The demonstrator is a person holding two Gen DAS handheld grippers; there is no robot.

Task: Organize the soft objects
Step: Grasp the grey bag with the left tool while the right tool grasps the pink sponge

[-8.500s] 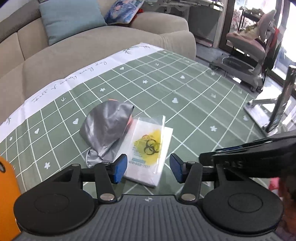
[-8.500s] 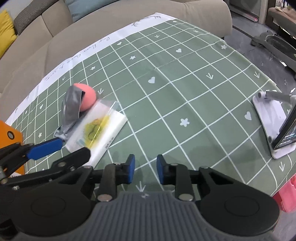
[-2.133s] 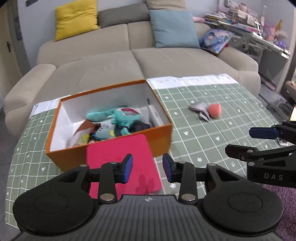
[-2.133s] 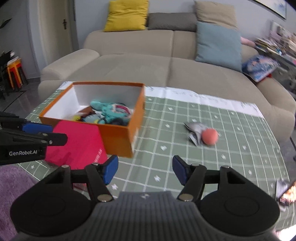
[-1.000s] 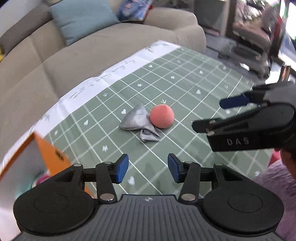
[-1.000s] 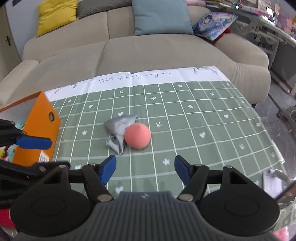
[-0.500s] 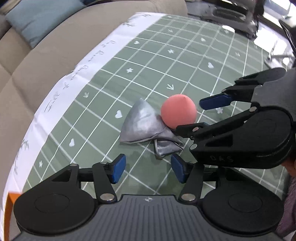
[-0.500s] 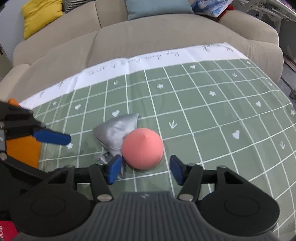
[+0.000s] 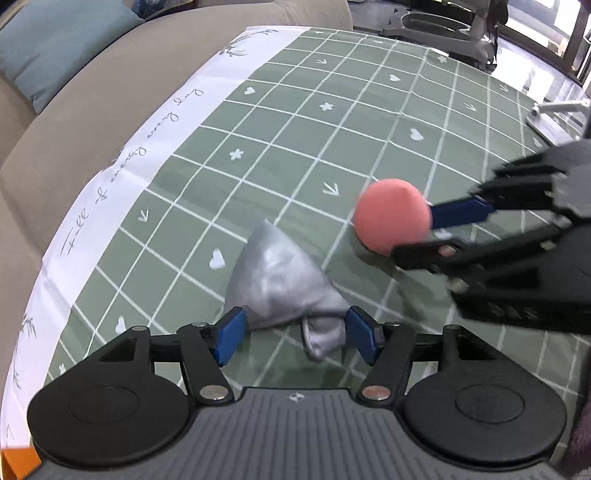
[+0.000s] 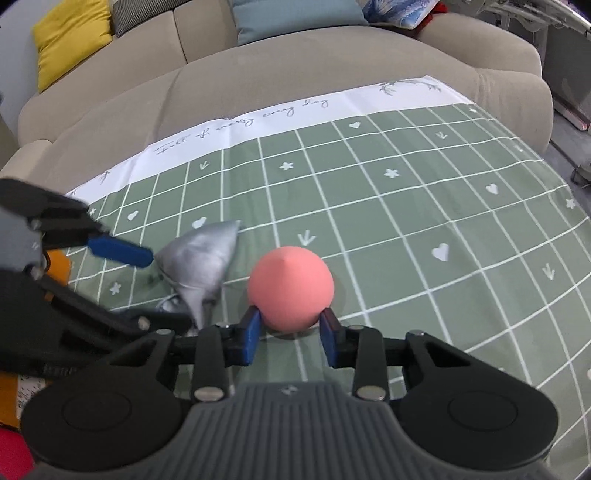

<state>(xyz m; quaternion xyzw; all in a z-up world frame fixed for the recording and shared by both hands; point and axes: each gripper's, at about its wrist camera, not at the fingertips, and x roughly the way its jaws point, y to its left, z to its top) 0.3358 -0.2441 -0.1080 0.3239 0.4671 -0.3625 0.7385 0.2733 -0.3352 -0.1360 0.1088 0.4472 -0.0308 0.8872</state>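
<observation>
A silver pouch (image 9: pixel 280 280) lies crumpled on the green checked tablecloth (image 9: pixel 332 122). My left gripper (image 9: pixel 295 334) is open, its blue pads on either side of the pouch's near end. A pink foam ball (image 10: pixel 290 284) sits on the cloth to the pouch's right. My right gripper (image 10: pixel 291 332) is open around the ball's near side, pads close to it; whether they touch is unclear. The pouch (image 10: pixel 201 258) and the left gripper's fingers (image 10: pixel 118 253) show in the right wrist view, the ball (image 9: pixel 391 219) and the right gripper's fingers (image 9: pixel 461 212) in the left wrist view.
A beige sofa (image 10: pixel 295 74) with yellow (image 10: pixel 70 40) and blue cushions (image 10: pixel 295 14) runs along the table's far edge. An orange box corner (image 10: pixel 59 264) shows at the left. A phone stand base (image 9: pixel 554 118) stands at the far right of the table.
Both grippers have moved in closer and lower. The left now straddles the pouch's end and has opened wider; the right now straddles the ball.
</observation>
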